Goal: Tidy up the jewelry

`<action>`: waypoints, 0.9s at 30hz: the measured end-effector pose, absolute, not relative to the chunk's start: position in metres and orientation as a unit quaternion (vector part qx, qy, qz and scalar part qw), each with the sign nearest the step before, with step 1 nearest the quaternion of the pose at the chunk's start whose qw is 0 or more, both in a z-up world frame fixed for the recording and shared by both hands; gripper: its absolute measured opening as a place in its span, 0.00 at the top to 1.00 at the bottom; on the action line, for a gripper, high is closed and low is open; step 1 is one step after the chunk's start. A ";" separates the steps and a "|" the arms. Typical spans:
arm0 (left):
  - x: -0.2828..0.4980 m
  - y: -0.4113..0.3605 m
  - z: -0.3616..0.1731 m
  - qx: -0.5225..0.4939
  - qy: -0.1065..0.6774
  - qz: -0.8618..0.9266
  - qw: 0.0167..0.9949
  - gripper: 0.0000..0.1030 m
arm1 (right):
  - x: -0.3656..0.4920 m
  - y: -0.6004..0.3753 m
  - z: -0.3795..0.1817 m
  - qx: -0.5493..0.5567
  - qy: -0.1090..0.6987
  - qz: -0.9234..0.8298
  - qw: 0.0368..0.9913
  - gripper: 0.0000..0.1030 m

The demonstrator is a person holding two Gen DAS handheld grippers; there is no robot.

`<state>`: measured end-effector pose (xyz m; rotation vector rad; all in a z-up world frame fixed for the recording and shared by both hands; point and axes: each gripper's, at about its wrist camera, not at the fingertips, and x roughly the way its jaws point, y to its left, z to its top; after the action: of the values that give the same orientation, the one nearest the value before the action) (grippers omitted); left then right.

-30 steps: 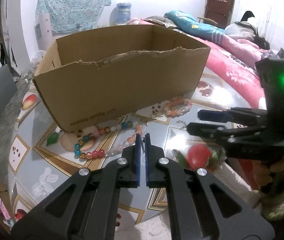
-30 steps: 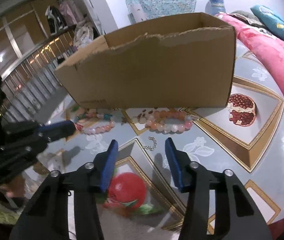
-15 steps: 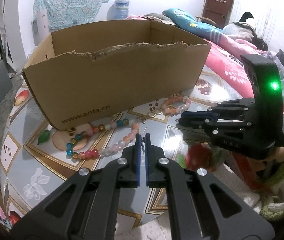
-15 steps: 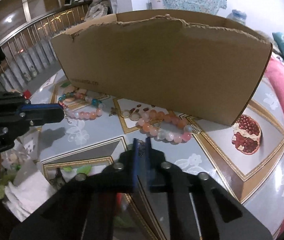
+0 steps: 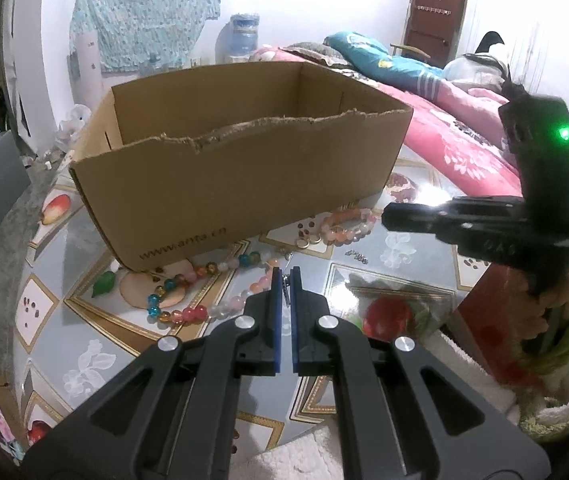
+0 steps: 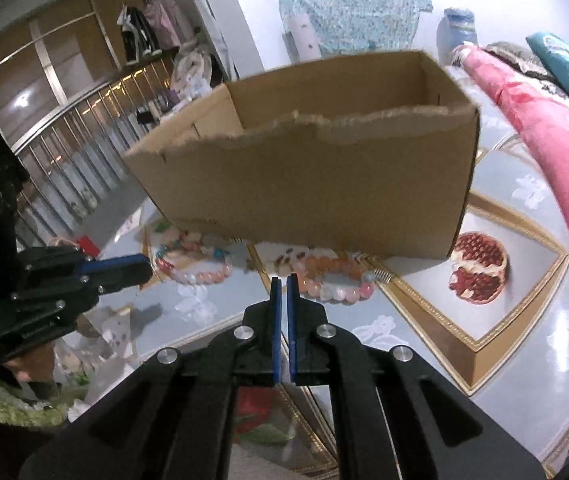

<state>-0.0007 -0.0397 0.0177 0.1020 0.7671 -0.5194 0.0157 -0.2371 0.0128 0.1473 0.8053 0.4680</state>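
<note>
An open cardboard box (image 5: 244, 176) stands on the patterned table (image 5: 400, 280); it also shows in the right wrist view (image 6: 312, 184). A multicoloured bead bracelet (image 5: 188, 300) and a pink-orange bead bracelet (image 5: 344, 228) lie in front of it, with a small silver chain (image 5: 356, 256) beside them. My left gripper (image 5: 284, 280) is shut on a small silver jewelry piece (image 5: 285, 286), above the table. My right gripper (image 6: 284, 284) is shut; nothing shows between its jaws. It hangs above the pink-orange bracelet (image 6: 332, 284).
A bed with a pink blanket (image 5: 456, 136) runs along the right. A railing and wardrobe (image 6: 64, 120) are at the left in the right wrist view. Small gold rings (image 5: 308, 240) lie near the box. Each gripper shows in the other's view: the right one (image 5: 388, 216) and the left one (image 6: 144, 272).
My right gripper went from open to shut near the small chain and then rose. Both grippers lifted and now look more over the box rim.
</note>
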 end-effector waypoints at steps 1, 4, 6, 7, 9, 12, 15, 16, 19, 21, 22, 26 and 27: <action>-0.002 -0.039 0.019 0.048 0.368 -0.250 0.894 0.97 | 0.015 -0.237 0.014 0.068 0.386 0.225 0.892 0.97; -0.005 -0.037 0.020 0.048 0.366 -0.250 0.895 0.97 | 0.016 -0.226 0.008 0.038 0.404 0.223 0.886 0.93; -0.006 -0.036 0.020 0.047 0.366 -0.250 0.895 0.97 | 0.016 -0.216 0.003 0.005 0.409 0.211 0.888 0.76; -0.006 -0.036 0.020 0.047 0.366 -0.250 0.895 0.97 | 0.016 -0.213 0.001 -0.005 0.408 0.209 0.889 0.70; -0.006 -0.036 0.020 0.047 0.366 -0.249 0.895 0.97 | 0.019 -0.208 -0.007 -0.014 0.412 0.205 0.888 0.70; -0.006 -0.035 0.019 0.045 0.368 -0.248 0.895 0.97 | 0.027 -0.206 -0.018 -0.018 0.426 0.200 0.882 0.72; -0.005 -0.032 0.016 0.043 0.372 -0.247 0.894 0.97 | 0.028 -0.203 -0.024 -0.043 0.422 0.190 0.885 0.86; -0.004 -0.031 0.016 0.042 0.373 -0.246 0.894 0.97 | 0.030 -0.204 -0.023 -0.038 0.426 0.191 0.884 0.97; -0.001 -0.029 0.014 0.037 0.374 -0.246 0.893 0.97 | 0.033 -0.212 -0.022 -0.018 0.429 0.189 0.883 0.98; 0.001 -0.027 0.014 0.035 0.373 -0.246 0.894 0.97 | 0.033 -0.222 -0.016 0.019 0.425 0.199 0.883 0.98; 0.002 -0.027 0.014 0.034 0.373 -0.246 0.894 0.97 | 0.032 -0.225 -0.012 0.030 0.422 0.202 0.884 0.99; 0.002 -0.024 0.018 0.031 0.367 -0.246 0.897 0.97 | 0.030 -0.238 0.006 0.068 0.403 0.213 0.887 0.99; 0.002 -0.024 0.019 0.029 0.365 -0.247 0.897 0.97 | 0.029 -0.241 0.012 0.074 0.397 0.217 0.889 0.99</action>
<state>0.0021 -0.0240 0.0194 0.0605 0.7553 -0.5116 0.0292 -0.2408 0.0123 0.1536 0.8251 0.4499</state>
